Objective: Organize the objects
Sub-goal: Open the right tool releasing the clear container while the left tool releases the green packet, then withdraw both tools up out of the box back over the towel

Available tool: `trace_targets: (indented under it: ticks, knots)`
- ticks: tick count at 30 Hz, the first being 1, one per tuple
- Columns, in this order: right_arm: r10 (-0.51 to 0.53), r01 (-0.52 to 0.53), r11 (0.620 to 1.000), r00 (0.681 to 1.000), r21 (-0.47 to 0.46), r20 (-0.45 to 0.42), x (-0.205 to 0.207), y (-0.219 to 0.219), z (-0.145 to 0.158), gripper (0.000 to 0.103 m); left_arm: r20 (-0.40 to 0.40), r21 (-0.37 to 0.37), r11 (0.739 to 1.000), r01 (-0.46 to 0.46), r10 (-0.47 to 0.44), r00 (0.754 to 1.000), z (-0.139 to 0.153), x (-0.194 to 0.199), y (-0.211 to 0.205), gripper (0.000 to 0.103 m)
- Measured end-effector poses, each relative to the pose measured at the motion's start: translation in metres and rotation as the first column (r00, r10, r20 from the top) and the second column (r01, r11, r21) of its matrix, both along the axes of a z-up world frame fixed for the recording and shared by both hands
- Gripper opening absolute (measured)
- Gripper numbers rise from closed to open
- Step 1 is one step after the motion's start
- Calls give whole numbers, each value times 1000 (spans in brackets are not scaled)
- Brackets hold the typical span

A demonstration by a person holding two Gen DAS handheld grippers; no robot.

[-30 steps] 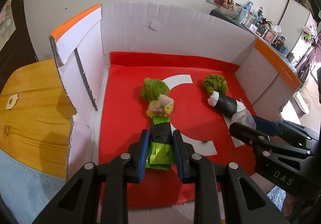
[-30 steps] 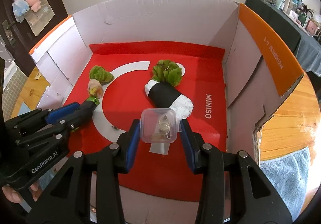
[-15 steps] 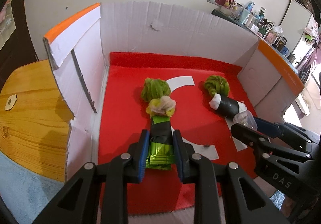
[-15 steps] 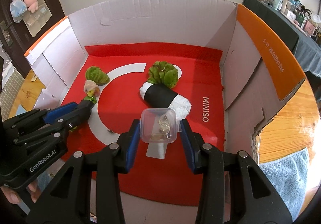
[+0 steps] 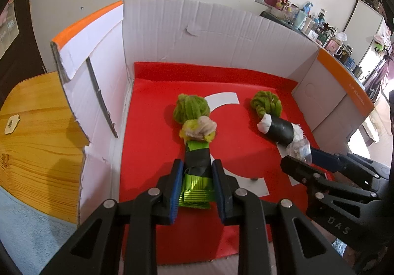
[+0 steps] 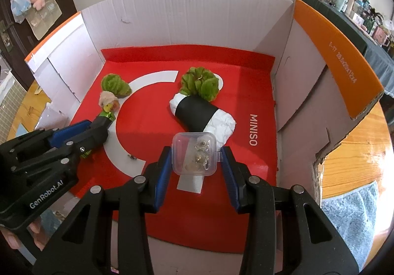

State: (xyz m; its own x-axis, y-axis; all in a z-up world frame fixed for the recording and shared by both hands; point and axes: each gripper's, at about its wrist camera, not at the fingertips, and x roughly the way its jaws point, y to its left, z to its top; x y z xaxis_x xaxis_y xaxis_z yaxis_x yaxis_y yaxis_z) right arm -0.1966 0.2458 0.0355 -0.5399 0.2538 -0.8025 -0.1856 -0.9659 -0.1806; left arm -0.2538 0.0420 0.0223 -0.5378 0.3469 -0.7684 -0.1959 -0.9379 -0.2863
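**Both tools loaded over the open carton**

My left tool (image 5: 197, 188) is clenched on the green foil-and-black-taped stem of a pipe-cleaner flower (image 5: 197, 152); gripping the stiff stem, I judge, spares the soft pale bloom, which points toward the far wall. The flower sits low over the red liner (image 6: 246, 92), at its left side; whether it touches I cannot tell.

My right tool (image 6: 194, 164) is clenched on a small clear case (image 6: 194, 153), squeezed across its flat sides so the lid faces up. Inside it lie a few small metallic pieces, too small to identify.

The cardboard box (image 6: 172, 16) already contains a loose green pipe-cleaner tuft (image 6: 115, 85) at left and a bouquet wrapped in black and white (image 6: 199, 110) near centre, its paper end just beyond the case.
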Motion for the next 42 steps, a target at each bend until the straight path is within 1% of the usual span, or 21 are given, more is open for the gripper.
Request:
trace_targets:
  ticks: [8, 21, 25, 31, 32, 34, 38, 39, 41, 42]
  knots:
    - [3, -4, 1000, 1000, 20, 14, 0, -3, -2, 39, 1, 0, 1000, 0, 0, 1000, 0, 0, 0, 25]
    - [13, -13, 1000, 1000, 1, 13, 4, -4, -1, 39, -1, 1, 1000, 3, -3, 1000, 1, 5, 3, 25]
    - [18, -18, 1000, 1000, 3, 5, 7, -6, 2, 48, -6, -2, 1000, 4, -4, 1000, 3, 8, 3, 25]
    - [23, -23, 1000, 1000, 3, -7, 12, -9, 5, 49, -18, 0, 1000, 8, -8, 1000, 8, 14, 5, 26]
    - [24, -24, 1000, 1000, 2, -9, 14, -9, 6, 50, -19, 0, 1000, 10, -10, 1000, 9, 15, 5, 26]
    - [26, -26, 1000, 1000, 4, -12, 14, -11, 7, 57, -22, 2, 1000, 14, -14, 1000, 11, 18, 5, 25]
    - [32, -32, 999, 999, 5, -23, 18, -13, 10, 58, -27, 11, 1000, 13, -13, 1000, 15, 25, 1, 26]
    - [33, -33, 999, 999, 4, -25, 19, -14, 11, 58, -28, 12, 1000, 13, -12, 1000, 16, 27, 1, 26]
    - [34, -34, 999, 999, 5, -30, 22, -17, 14, 58, -32, 12, 1000, 9, -8, 999, 18, 30, -1, 36]
    - [34, -34, 999, 999, 5, -33, 24, -17, 15, 58, -35, 10, 1000, 5, -4, 999, 19, 32, -2, 37]
